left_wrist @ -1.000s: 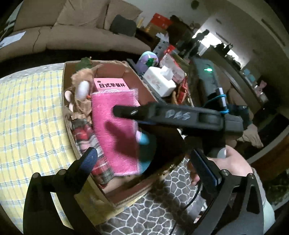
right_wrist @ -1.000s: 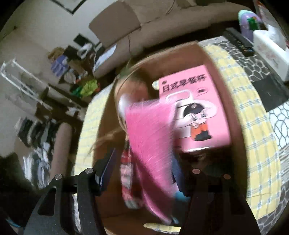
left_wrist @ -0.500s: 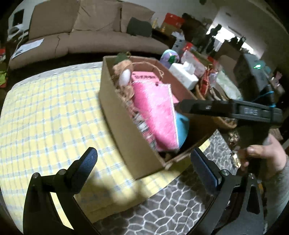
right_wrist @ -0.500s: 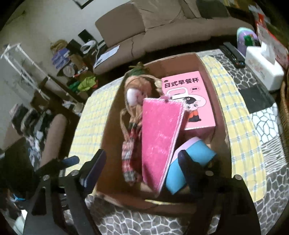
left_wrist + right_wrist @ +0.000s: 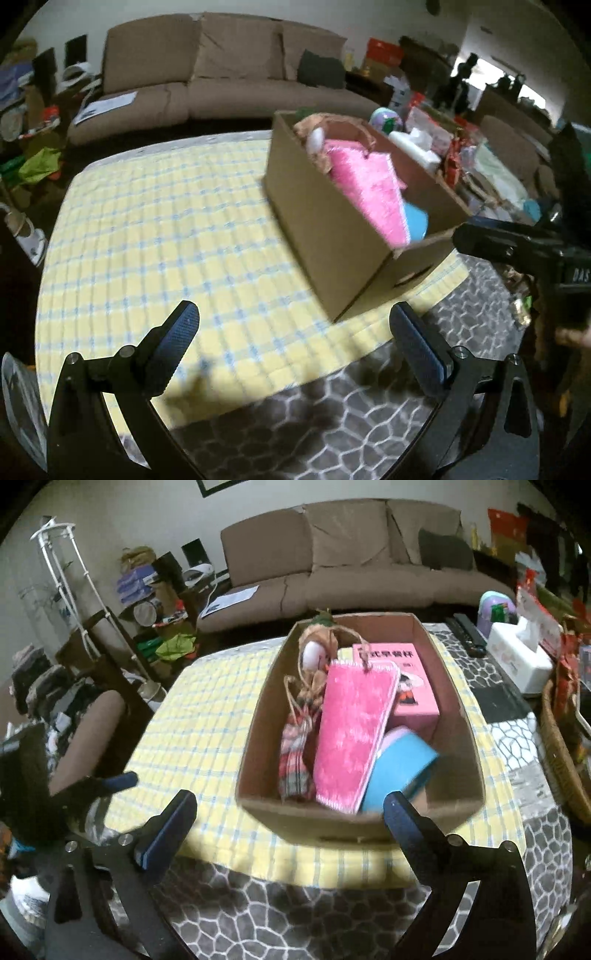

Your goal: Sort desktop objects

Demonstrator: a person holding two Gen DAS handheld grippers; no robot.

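A cardboard box [image 5: 458,716] stands on the yellow checked cloth [image 5: 207,716]. In it lie a fluffy pink notebook [image 5: 351,734], a straw-haired doll [image 5: 306,709], a pink printed carton [image 5: 406,686] and a blue roll [image 5: 399,768]. The box also shows in the left wrist view [image 5: 325,229], with the notebook [image 5: 365,184] sticking up. My right gripper [image 5: 288,819] is open and empty, in front of the box's near wall. My left gripper [image 5: 291,332] is open and empty, over the cloth to the left of the box.
A white tissue box [image 5: 521,657], a purple toy [image 5: 495,605] and a remote [image 5: 469,635] lie to the right of the box. A wicker basket [image 5: 557,753] stands at the far right. A brown sofa [image 5: 351,565] is behind the table.
Both grippers have pulled back from the box. The pink notebook, held over the box a second ago, now rests inside it, and the right gripper is empty.
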